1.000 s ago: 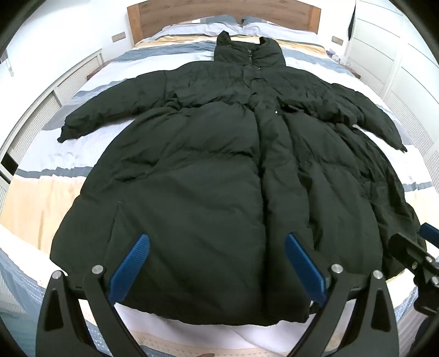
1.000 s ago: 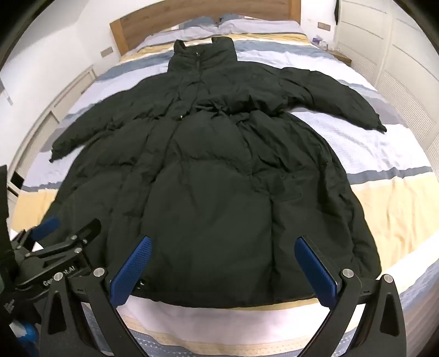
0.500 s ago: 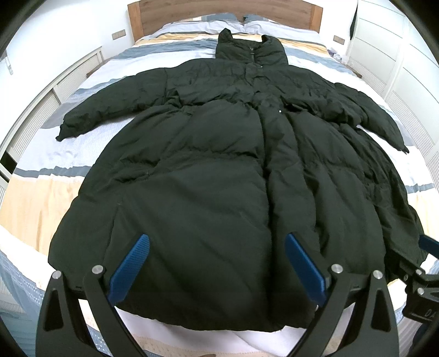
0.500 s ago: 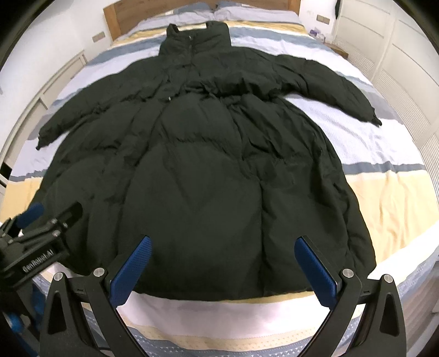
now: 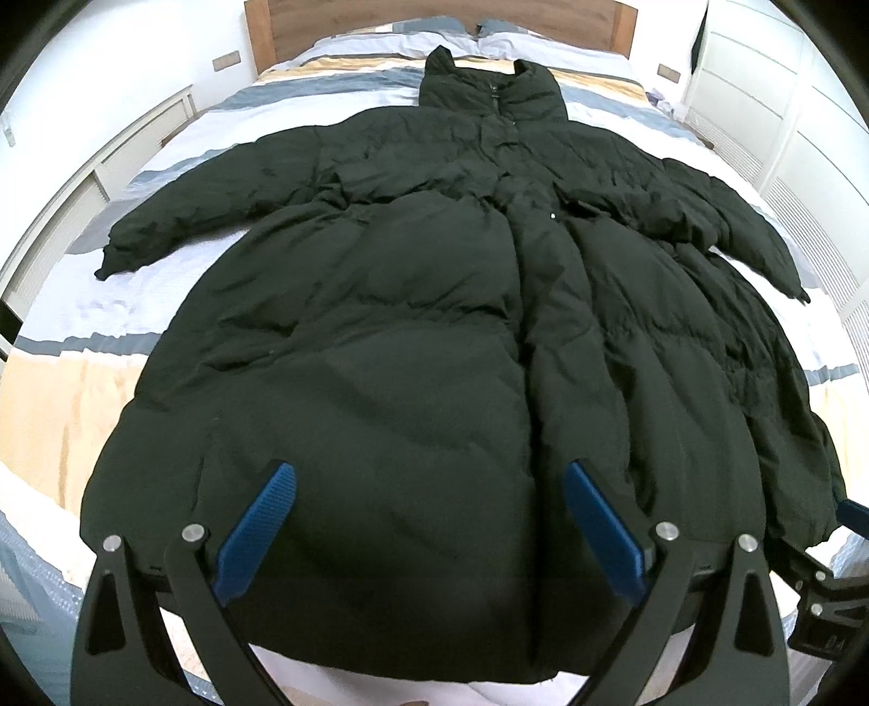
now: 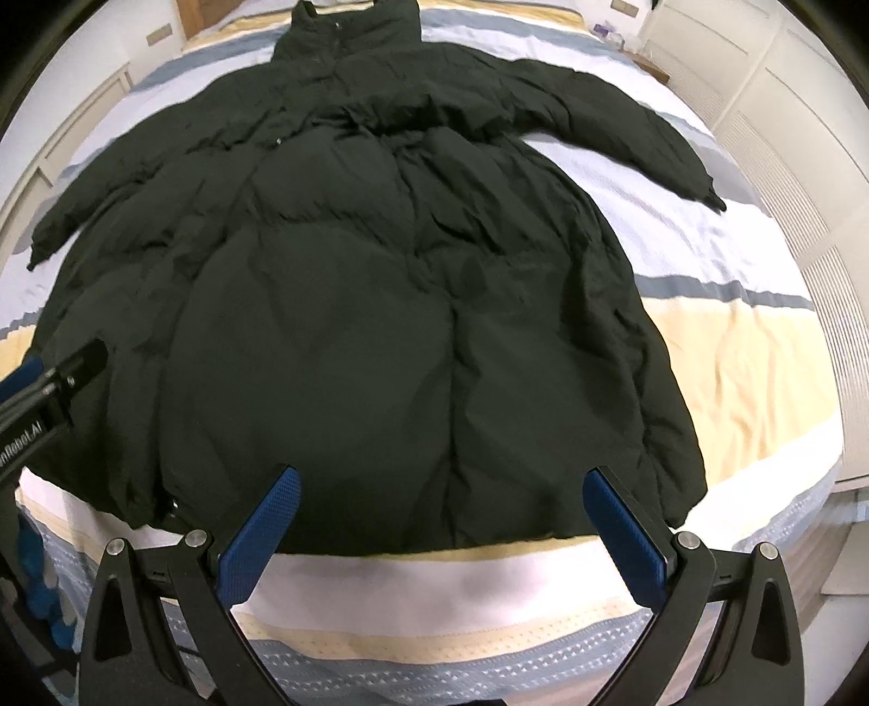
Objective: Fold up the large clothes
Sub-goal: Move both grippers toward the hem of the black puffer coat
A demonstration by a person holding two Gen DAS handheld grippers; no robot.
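Both grippers are spread wide with nothing between the blue pads. The left gripper (image 5: 429,521) hovers over the hem of the coat, left of its middle, angled forward and slightly down along the bed. Its two blue pads (image 5: 255,535) sit over the dark fabric; I can't tell if they actually touch it. The right gripper (image 6: 442,535) is in the same sort of pose over the right half of the hem, fingertips just about at the bottom edge, with bare bedding showing under the black finger frames. Each gripper peeks into the other's view: the right one at the far right edge of the left wrist view, the left one at the far left edge of the right wrist view.

No containers here, just the bed (image 6: 749,353) carrying everything. One big black puffer coat (image 5: 413,336) lies flat on it, front up, collar toward the wooden headboard (image 5: 337,21), hem toward the cameras. Two sleeves are spread out to the sides, the left sleeve (image 5: 179,217) and the right sleeve (image 6: 624,125), both resting on the striped cover (blue, white and yellow bands). Two pillows (image 5: 521,35) sit up by the headboard. White cabinet fronts (image 6: 787,108) run along the right side.
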